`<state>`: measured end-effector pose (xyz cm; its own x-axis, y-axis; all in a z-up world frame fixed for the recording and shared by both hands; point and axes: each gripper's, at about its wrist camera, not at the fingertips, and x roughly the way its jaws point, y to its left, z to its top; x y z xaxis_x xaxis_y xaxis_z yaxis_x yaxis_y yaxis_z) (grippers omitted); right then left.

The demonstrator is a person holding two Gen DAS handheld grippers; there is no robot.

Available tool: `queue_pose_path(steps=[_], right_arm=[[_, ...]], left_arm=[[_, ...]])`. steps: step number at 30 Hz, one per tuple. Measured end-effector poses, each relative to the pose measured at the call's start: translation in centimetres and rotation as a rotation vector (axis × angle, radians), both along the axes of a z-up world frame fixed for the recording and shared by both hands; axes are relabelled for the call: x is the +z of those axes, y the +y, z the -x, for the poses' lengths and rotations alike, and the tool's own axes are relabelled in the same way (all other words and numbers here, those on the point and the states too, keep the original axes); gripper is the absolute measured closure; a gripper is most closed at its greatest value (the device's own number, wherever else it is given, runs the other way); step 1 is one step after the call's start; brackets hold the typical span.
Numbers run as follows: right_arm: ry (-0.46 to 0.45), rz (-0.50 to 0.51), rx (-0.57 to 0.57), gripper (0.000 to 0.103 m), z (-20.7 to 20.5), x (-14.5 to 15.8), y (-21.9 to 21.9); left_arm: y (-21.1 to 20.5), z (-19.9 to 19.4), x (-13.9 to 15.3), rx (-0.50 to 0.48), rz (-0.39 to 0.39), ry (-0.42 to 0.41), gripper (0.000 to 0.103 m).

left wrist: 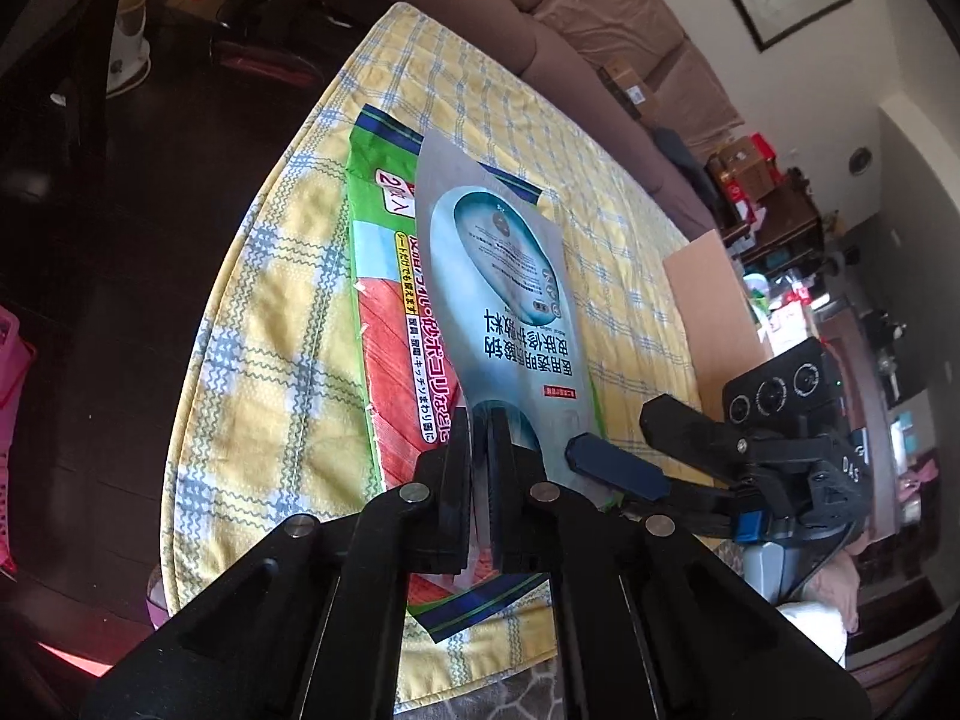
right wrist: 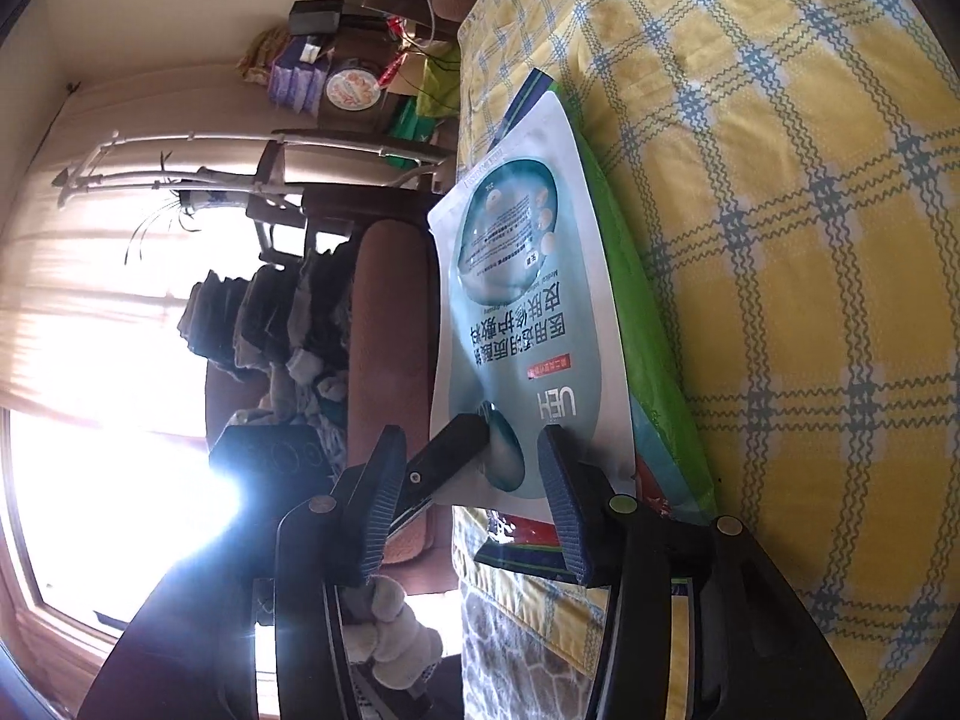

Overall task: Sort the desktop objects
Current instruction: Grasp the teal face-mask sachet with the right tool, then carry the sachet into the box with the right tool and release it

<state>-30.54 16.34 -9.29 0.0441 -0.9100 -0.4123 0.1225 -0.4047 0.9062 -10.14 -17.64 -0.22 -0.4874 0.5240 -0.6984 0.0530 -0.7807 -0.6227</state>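
Observation:
A silver-blue face-mask sachet (left wrist: 501, 276) with Chinese print is raised above a green and red wipe packet (left wrist: 390, 312) lying on the yellow checked cloth (left wrist: 270, 360). My left gripper (left wrist: 480, 438) is shut on the sachet's near edge. My right gripper (right wrist: 471, 456) is open, its fingers either side of the sachet's (right wrist: 516, 300) lower edge; one blue fingertip (left wrist: 618, 468) shows beside the sachet in the left wrist view. The green packet (right wrist: 648, 348) lies under the sachet.
The cloth-covered table (right wrist: 810, 240) stretches away. A brown cardboard piece (left wrist: 714, 312) stands at its right side. A brown sofa (left wrist: 600, 48) lies beyond the table, and cluttered shelves (left wrist: 780, 198) at right. A pink basket (left wrist: 12, 360) is on the floor at left.

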Motion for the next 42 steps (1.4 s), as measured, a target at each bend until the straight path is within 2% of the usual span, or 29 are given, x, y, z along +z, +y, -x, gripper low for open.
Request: queue_pose_path(steps=[2, 6, 9, 12, 16, 18, 22, 24, 25, 26, 29, 34, 37, 42], right_arm=[[0.074, -0.043, -0.018, 0.044, 0.1, 1.4, 0.9], [0.222, -0.204, -0.052, 0.042, 0.5, 3.4, 2.6], [0.221, -0.273, -0.026, 0.042, 0.3, 2.9, 2.9], [0.185, -0.238, -0.023, 0.042, 0.0, 1.9, 3.0], [0.164, -0.225, -0.044, 0.041, 0.0, 1.5, 3.1], [0.145, -0.199, -0.055, 0.042, -0.1, 1.4, 3.9], [0.151, -0.250, -0.044, 0.062, -0.6, 0.9, 5.6], [0.141, -0.222, -0.036, 0.061, -0.8, 0.6, 5.9], [0.123, -0.182, -0.035, 0.057, -0.8, 0.4, 5.9], [0.110, -0.152, -0.043, 0.054, -0.7, 0.3, 5.9], [0.099, -0.078, -0.067, 0.054, -0.7, 0.8, 6.1], [0.128, -0.053, -0.062, 0.054, -1.3, 2.7, 7.0], [0.151, -0.023, -0.071, 0.054, -1.5, 4.3, 8.2], [0.207, 0.008, -0.098, 0.054, -1.7, 8.0, 10.7]], left_arm=[[0.0, -0.2, 0.0, -0.015, -0.039, 0.003, 0.099], [-0.7, -0.3, -0.4, -0.014, -0.153, -0.015, 0.100], [-0.8, -0.1, -0.9, -0.017, -0.227, -0.045, 0.100], [0.1, 0.0, -0.8, -0.061, -0.272, -0.053, 0.101], [1.5, 0.0, -0.5, -0.113, -0.240, -0.049, 0.100], [1.6, 0.0, -0.9, -0.120, -0.255, -0.068, 0.100], [1.6, 0.0, -1.8, -0.121, -0.332, -0.096, 0.101], [1.6, 0.1, -2.1, -0.116, -0.370, -0.109, 0.101], [1.6, 0.1, -2.2, -0.113, -0.380, -0.111, 0.101], [1.6, 0.1, -2.1, -0.110, -0.373, -0.108, 0.100], [1.5, 0.2, -1.7, -0.109, -0.355, -0.085, 0.100], [3.1, -0.5, 1.5, -0.162, -0.300, -0.002, 0.100], [4.0, -0.7, 3.8, -0.181, -0.325, 0.045, 0.100], [7.4, 0.6, 8.7, -0.228, -0.320, 0.100, 0.100]])
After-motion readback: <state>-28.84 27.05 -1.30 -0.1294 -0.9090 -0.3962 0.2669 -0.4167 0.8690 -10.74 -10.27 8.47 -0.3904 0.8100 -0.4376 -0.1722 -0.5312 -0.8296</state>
